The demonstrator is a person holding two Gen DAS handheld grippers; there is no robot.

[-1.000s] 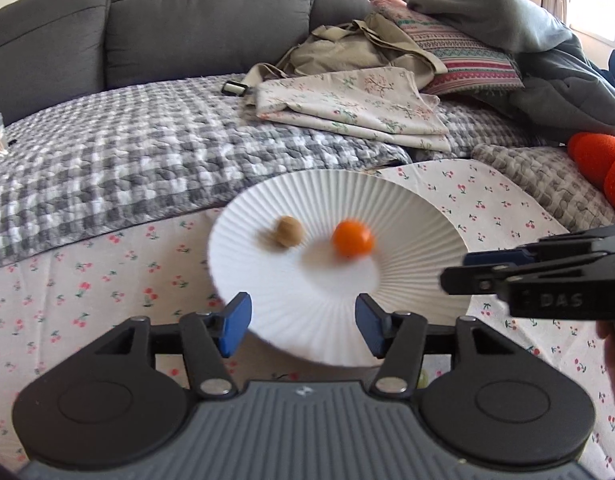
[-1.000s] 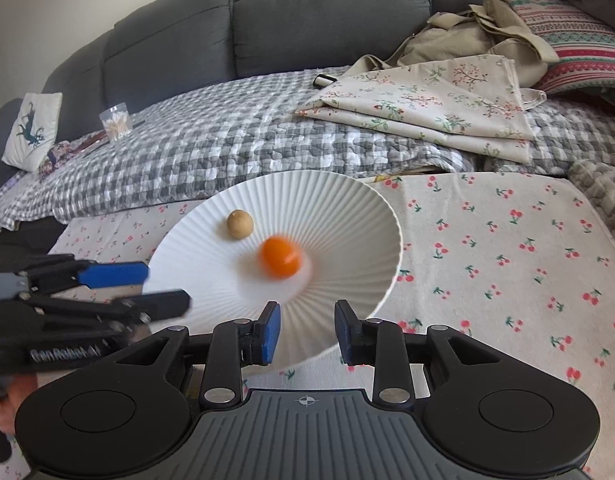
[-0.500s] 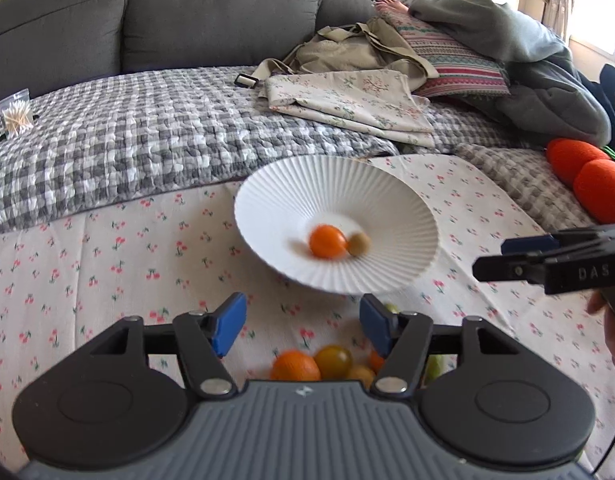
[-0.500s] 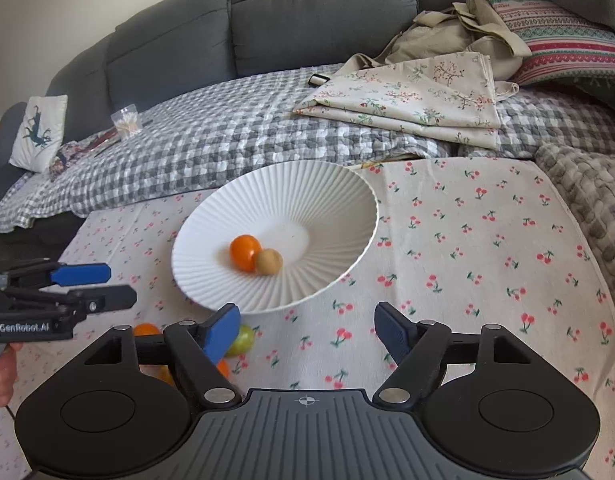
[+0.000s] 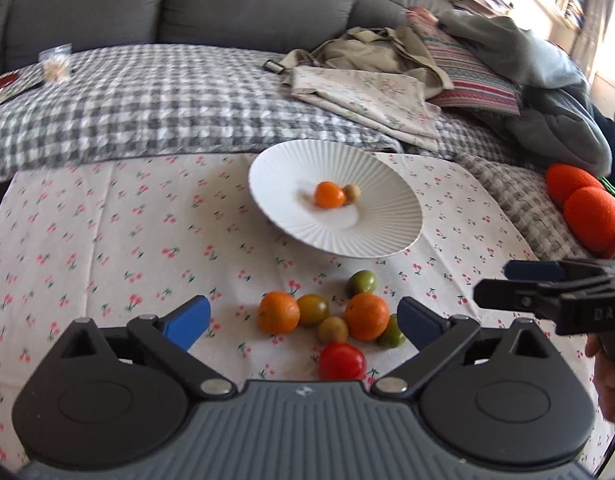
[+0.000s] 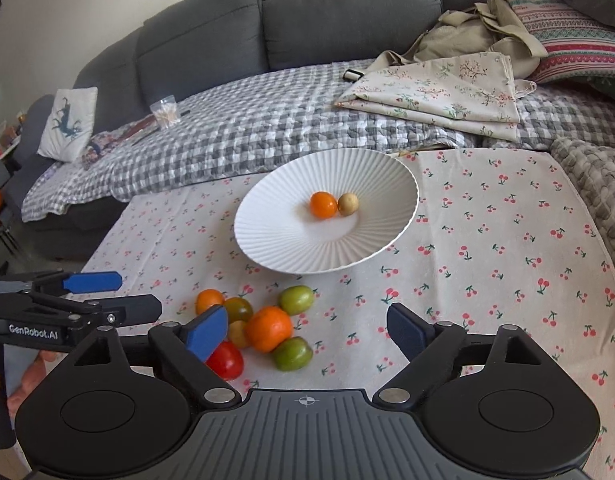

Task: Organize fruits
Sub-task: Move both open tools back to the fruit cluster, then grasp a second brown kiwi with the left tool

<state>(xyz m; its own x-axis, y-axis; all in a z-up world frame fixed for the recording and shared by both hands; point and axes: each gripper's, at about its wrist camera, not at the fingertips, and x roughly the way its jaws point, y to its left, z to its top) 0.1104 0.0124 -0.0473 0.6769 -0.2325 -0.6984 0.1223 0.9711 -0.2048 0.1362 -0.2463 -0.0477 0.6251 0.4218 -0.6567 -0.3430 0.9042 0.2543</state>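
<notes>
A white ribbed plate [image 5: 371, 236] [image 6: 291, 248] rests on the cherry-print cloth and holds a small orange fruit [image 5: 329, 195] [image 6: 323, 204] touching a tan fruit [image 5: 351, 193] [image 6: 348, 204]. Nearer me lies a cluster of loose fruits: two oranges [image 5: 278, 312] [image 6: 268, 328], a red tomato [image 5: 342, 361] [image 6: 226, 360] and several green ones [image 5: 363, 282] [image 6: 295, 299]. My left gripper [image 5: 303, 322] is open and empty above the cluster. My right gripper [image 6: 307, 330] is open and empty just right of the cluster.
A grey sofa with a checked blanket [image 6: 267, 132], folded floral cloths [image 6: 439, 92] and cushions stands behind. Orange plush balls [image 5: 587, 208] lie at the right. A small bag of sticks [image 6: 166, 110] sits on the blanket at the left.
Both grippers have pulled back from the plate and opened wide. The plate now rests on the cloth, its two fruits rolled together, and the loose fruit cluster has come into view.
</notes>
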